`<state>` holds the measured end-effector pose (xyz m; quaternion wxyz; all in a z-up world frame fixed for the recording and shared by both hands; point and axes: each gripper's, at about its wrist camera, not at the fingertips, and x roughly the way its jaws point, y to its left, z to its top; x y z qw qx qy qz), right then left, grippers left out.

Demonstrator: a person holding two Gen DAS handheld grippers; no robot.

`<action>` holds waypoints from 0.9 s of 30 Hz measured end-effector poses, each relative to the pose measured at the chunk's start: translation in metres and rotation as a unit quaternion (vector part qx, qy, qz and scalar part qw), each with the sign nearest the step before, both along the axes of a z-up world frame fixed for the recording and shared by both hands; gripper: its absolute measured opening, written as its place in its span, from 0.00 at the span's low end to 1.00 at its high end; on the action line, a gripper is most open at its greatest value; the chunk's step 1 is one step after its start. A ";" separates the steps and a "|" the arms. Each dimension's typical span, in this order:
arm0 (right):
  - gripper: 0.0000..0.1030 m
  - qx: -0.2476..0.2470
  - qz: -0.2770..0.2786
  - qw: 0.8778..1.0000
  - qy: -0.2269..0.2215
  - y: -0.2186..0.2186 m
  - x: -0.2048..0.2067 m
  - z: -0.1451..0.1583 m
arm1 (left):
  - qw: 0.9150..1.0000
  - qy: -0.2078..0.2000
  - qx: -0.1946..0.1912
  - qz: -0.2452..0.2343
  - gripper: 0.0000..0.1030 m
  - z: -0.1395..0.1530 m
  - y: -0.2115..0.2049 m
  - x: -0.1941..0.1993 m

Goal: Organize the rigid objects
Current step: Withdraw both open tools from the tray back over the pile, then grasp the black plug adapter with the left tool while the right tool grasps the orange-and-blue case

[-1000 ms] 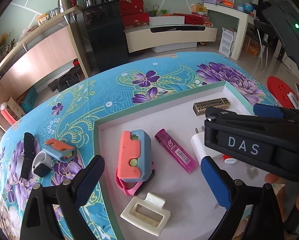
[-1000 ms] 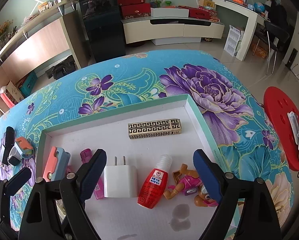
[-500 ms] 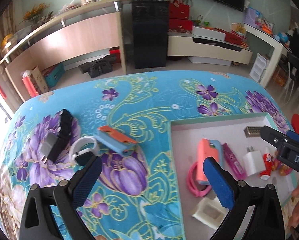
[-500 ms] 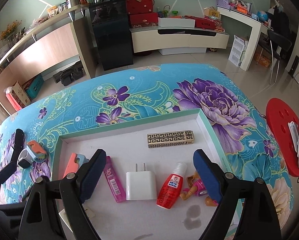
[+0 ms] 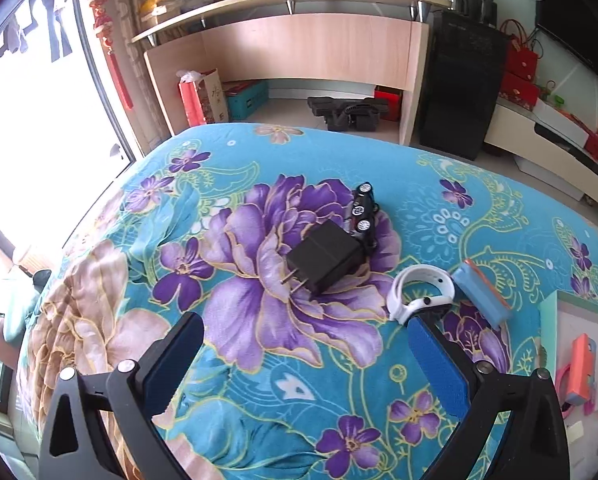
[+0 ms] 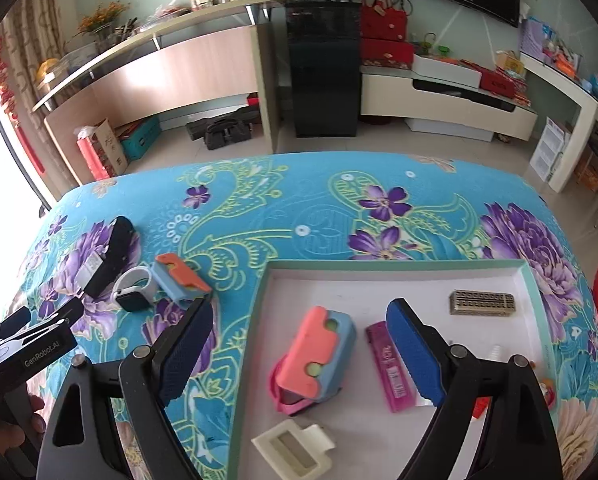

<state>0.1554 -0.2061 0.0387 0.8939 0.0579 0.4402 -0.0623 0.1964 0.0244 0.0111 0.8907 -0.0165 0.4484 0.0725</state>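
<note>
Two grippers are up and both stand wide open with nothing between their fingers. My left gripper [image 5: 303,354] hovers over the flowered cloth [image 5: 259,360] that covers the surface, low in its own view. Just above it, near the middle of that frame, lies a black charger [image 5: 323,258] with its two prongs pointing to the lower left, and a small black toy car [image 5: 363,214] lies on its side touching the charger's far corner. To the right of the charger sits a white smartwatch [image 5: 419,294], its band curled into a loop, just beside my left gripper's right finger [image 5: 439,364]. A blue and orange case [image 5: 482,294] lies just right of the watch.

My right gripper [image 6: 299,354] hangs over the left edge of the white tray [image 6: 379,276], which fills the lower right of its view. In the tray, between my fingers, a pink and blue toy [image 6: 317,356] rests on a pink band. A purple lighter [image 6: 389,366] lies just right of it, partly behind my right finger. A gold patterned bar [image 6: 482,303] sits nearer the tray's far right corner, and a cream clip [image 6: 295,448] lies at the bottom of the frame.
</note>
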 end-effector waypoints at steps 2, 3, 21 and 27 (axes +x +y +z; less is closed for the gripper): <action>0.86 0.006 0.019 1.000 -0.001 0.014 0.005 -0.002 | 1.000 -0.004 -0.005 0.008 1.00 0.002 0.009 0.001; 0.86 0.013 0.028 1.000 -0.004 0.020 0.007 -0.002 | 1.000 -0.005 -0.007 0.011 1.00 0.002 0.013 0.001; 0.86 0.071 0.076 0.995 0.005 0.073 0.044 -0.037 | 0.999 0.003 -0.043 0.013 1.00 -0.031 0.055 0.038; 0.86 0.052 0.081 0.995 0.016 0.088 0.060 -0.051 | 0.999 0.005 -0.051 -0.015 1.00 -0.044 0.049 0.053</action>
